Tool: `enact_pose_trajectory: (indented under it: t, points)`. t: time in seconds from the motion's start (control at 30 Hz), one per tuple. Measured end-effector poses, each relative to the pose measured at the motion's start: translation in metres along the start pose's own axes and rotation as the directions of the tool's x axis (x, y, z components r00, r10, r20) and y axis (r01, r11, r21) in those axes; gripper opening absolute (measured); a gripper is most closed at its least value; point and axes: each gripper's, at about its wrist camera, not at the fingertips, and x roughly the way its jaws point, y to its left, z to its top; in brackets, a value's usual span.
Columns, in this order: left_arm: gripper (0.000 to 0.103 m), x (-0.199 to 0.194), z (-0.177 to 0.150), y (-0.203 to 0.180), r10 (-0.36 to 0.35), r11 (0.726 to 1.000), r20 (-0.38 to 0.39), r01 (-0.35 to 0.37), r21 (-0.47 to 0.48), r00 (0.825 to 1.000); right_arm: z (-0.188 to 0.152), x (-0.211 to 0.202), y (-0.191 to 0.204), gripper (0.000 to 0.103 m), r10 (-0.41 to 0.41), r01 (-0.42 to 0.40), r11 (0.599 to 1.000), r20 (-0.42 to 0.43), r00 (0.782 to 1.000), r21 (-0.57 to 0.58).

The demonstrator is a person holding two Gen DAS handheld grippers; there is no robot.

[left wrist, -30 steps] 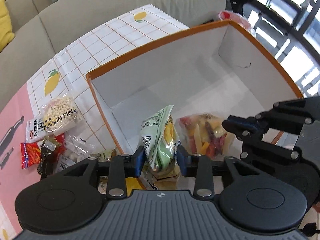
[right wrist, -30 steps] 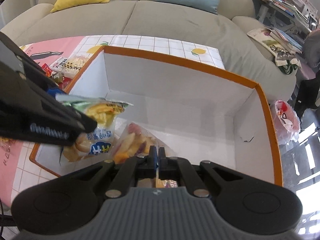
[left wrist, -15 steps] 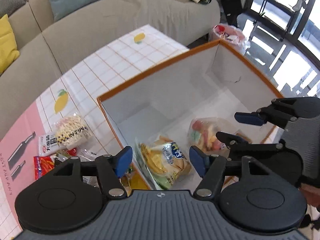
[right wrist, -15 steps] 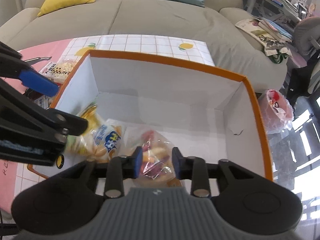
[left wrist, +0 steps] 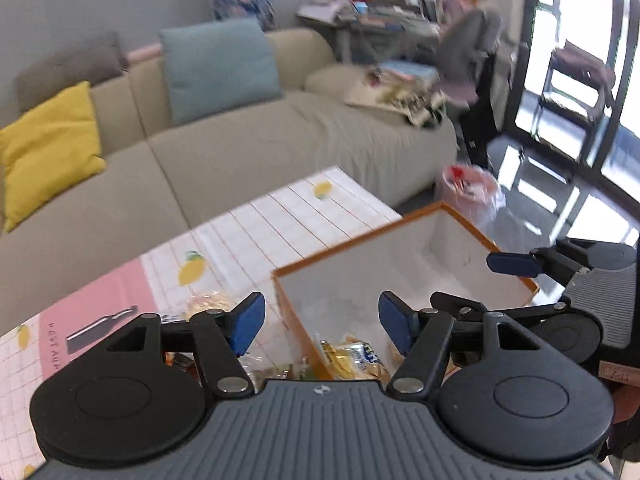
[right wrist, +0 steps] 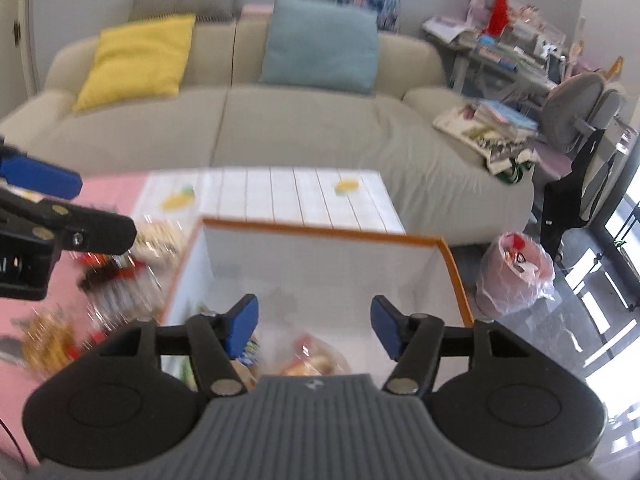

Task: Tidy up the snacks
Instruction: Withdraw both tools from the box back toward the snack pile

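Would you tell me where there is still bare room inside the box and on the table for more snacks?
The box is bare along its far wall; two bags crowd its near side. The table's checked cloth beyond the box is free; its pink side holds a snack pile.

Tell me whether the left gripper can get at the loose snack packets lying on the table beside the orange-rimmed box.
Probably yes. The left gripper is open and empty, and the snack packets lie uncovered outside the box; nothing visibly blocks them.
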Motion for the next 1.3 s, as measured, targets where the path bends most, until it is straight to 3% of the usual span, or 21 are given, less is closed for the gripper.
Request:
enact_pose_trajectory:
  t: [0.2,0.33,0.47,0.73,0.93,1.3]
  points:
    - [0.077,-0.037,-0.016,0.022,0.098,0.993,0.082,-0.093,-0.068,0.992,0.004,-0.033,0.024,0.063,0.03,-0.034,0.998,0.087,0.996,0.045]
    - [0.077,-0.058,-0.035,0.043,0.149,0.981,0.105,-0.133,-0.141,0.983,0.001,-0.047,0.045,0.07,0.064,-0.072,0.995,0.114,0.991,0.071]
    - [0.077,-0.07,-0.056,0.066,0.197,0.962,0.095,-0.174,-0.209,0.976,-0.005,-0.054,0.068,0.074,0.09,-0.098,0.993,0.114,0.989,0.068]
    - [0.077,-0.075,-0.108,0.103,0.27,0.914,0.016,-0.251,-0.317,0.963,-0.026,-0.043,0.113,0.075,0.136,-0.139,0.989,0.046,0.99,0.056]
    - [0.08,-0.063,-0.152,0.127,0.252,0.882,-0.069,-0.258,-0.395,0.965,-0.046,-0.025,0.144,0.075,0.165,-0.165,0.986,-0.02,0.986,0.007]
    - [0.08,-0.038,-0.187,0.155,0.153,0.869,-0.147,-0.203,-0.451,0.977,-0.076,0.008,0.195,0.074,0.213,-0.229,0.963,-0.123,0.969,-0.142]
